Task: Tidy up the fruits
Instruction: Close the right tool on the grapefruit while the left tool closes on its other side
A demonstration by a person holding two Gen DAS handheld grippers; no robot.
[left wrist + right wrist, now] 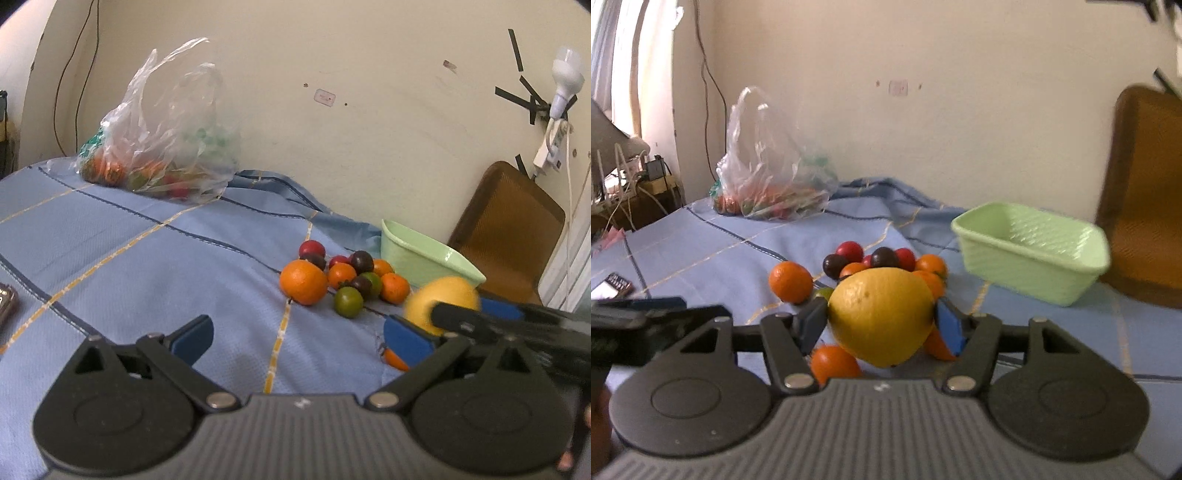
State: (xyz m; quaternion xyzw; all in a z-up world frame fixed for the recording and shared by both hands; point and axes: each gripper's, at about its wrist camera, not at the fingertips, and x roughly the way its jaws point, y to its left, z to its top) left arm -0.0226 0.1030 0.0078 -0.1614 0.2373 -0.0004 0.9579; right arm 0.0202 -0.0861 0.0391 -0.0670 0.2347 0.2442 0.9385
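My right gripper (881, 325) is shut on a large yellow lemon (881, 315), held just above the blue cloth; it also shows in the left wrist view (443, 299). Behind it lies a pile of small oranges, red and dark plums and green fruit (886, 262), also seen in the left wrist view (343, 280). A light green basket (1034, 251) stands empty to the right of the pile, and appears in the left wrist view (424, 254). My left gripper (299, 336) is open and empty, low over the cloth, left of the lemon.
A clear plastic bag with more fruit (162, 147) sits at the back by the wall. A brown chair (1145, 206) stands behind the basket. A phone (613, 286) lies at the left on the blue checked cloth (147, 266).
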